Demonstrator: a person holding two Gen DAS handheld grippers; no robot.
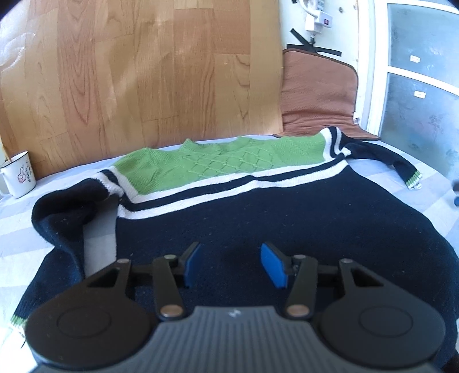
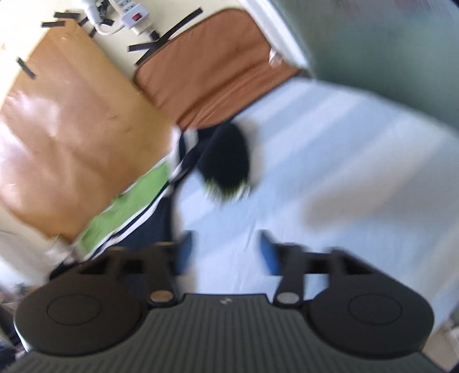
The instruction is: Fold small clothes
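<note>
A small knit sweater (image 1: 258,206), navy with white stripes and a green yoke, lies spread flat on a pale blue sheet (image 1: 17,229). Its left sleeve (image 1: 57,218) is bent down at the left; its right sleeve (image 1: 396,163) stretches to the right. My left gripper (image 1: 231,264) is open and empty, just above the navy lower body. In the blurred right wrist view, my right gripper (image 2: 225,252) is open and empty above bare sheet (image 2: 315,172), short of the right sleeve cuff (image 2: 226,160).
A white enamel mug (image 1: 18,175) stands at the far left. A wood-grain board (image 1: 143,71) stands against the wall behind. A brown cushion (image 1: 315,94) leans at the back right. A power strip (image 2: 133,15) hangs on the wall.
</note>
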